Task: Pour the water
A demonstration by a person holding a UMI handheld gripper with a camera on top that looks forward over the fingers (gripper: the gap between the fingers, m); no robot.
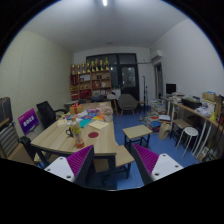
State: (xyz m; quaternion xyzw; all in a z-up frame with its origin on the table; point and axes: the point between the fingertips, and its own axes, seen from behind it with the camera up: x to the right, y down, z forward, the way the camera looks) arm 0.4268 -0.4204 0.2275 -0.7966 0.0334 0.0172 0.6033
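We find no clear water vessel; the likeliest candidates are the small things standing on the long wooden table [88,132], among them an orange-brown container [76,131] near its close end, though we cannot tell what it holds. That table is our landmark.

Our gripper [112,165] hangs above and short of the table's near end, its two fingers apart with nothing between them — one purple pad [82,160] on the left, one pad [146,160] on the right. Both are well clear of the tabletop.

On the table we count several flat coloured sheets [95,125] — pink, blue, yellow — but they are too small to number surely. At the table's left side stand two dark chairs [46,113]. Just right of the table sits one low wooden stool [137,131], and one bench [124,157] lies along the table's right edge.

Beyond the table's far end we see one red shelf unit [92,82] against the back wall, and beside it one dark doorway [128,77]. Well right of the table runs one desk [198,112] with a monitor [171,89], and one white stool [187,137] stands before it. The floor [150,146] around the table is blue.
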